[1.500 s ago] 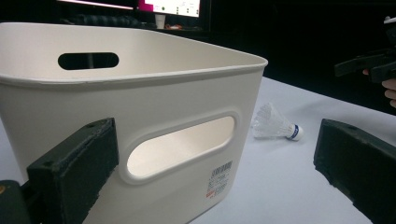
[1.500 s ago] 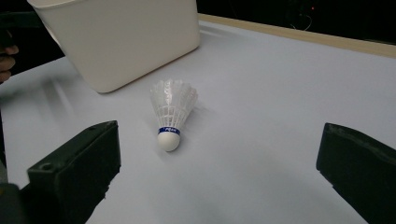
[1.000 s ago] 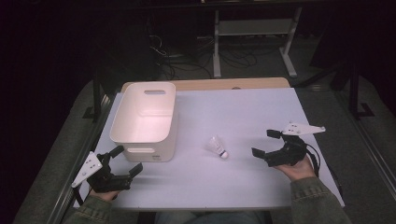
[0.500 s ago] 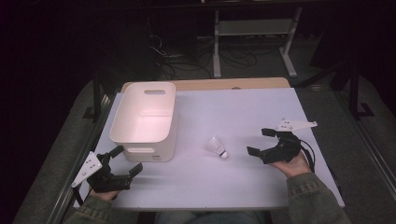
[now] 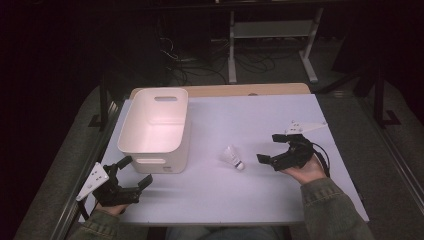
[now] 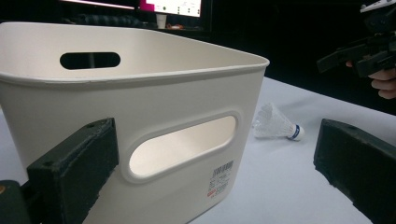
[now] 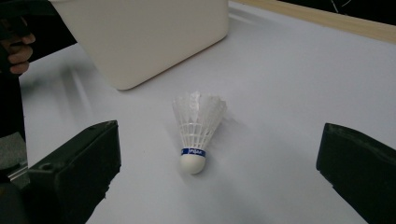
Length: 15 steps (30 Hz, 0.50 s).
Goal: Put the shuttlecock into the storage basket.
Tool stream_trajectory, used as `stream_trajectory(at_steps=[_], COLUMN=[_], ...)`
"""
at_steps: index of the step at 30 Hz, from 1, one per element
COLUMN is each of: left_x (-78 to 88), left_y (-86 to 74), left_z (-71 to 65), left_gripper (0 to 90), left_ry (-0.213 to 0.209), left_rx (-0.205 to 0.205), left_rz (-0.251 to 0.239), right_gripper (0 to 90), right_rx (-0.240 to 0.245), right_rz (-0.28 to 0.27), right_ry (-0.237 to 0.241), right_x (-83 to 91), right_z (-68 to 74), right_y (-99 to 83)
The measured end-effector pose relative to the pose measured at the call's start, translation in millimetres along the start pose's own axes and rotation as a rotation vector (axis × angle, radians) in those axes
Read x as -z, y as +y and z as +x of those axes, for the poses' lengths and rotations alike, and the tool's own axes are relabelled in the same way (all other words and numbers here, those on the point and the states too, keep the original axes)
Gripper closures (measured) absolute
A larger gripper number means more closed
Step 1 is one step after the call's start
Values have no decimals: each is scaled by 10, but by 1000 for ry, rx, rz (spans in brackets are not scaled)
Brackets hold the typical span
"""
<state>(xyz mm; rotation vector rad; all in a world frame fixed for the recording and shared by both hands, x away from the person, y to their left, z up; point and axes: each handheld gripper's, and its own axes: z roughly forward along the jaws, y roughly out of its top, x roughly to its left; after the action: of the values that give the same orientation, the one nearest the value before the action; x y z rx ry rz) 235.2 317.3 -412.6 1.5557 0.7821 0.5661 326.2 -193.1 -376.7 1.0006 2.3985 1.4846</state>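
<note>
A: Dim room, white tabletop [image 5: 280, 120] lit from above. Where is the shuttlecock [image 5: 233, 157]?

B: On its side near the middle of the tabletop, white skirt, blue band above a white cork. In the high view the cork faces the person's right.

A: Nearest gripper?

B: Right gripper [image 5: 272, 148], near the shuttlecock on its cork side, not touching. Fingers spread wide, nothing between them. In its own view the shuttlecock [image 7: 196, 132] lies on the bare surface between the two black fingers [image 7: 74, 170].

A: And beyond that?

B: White bin [image 5: 155, 131] with handle slots, to the left of the shuttlecock, apart from it; a barcode label on its near wall, text too small to read. Left gripper [image 5: 134, 171] at the near-left corner just before that wall, fingers released, empty. Whether it rests on the tabletop, cannot tell.
</note>
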Motion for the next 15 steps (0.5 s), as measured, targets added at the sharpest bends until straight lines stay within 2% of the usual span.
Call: stream_trajectory(at_steps=[9,15], left_x=[6,2], left_y=[1,1], left_z=[4,-3], left_gripper=[0,0], left_ry=[-2,-4], left_rx=[-8,7], left_rz=[6,-2], right_gripper=[0,0], right_rx=[19,22], right_rz=[32,60], right_ry=[24,32], right_x=[-152,-239], right_z=[33,50], right_y=[107,132])
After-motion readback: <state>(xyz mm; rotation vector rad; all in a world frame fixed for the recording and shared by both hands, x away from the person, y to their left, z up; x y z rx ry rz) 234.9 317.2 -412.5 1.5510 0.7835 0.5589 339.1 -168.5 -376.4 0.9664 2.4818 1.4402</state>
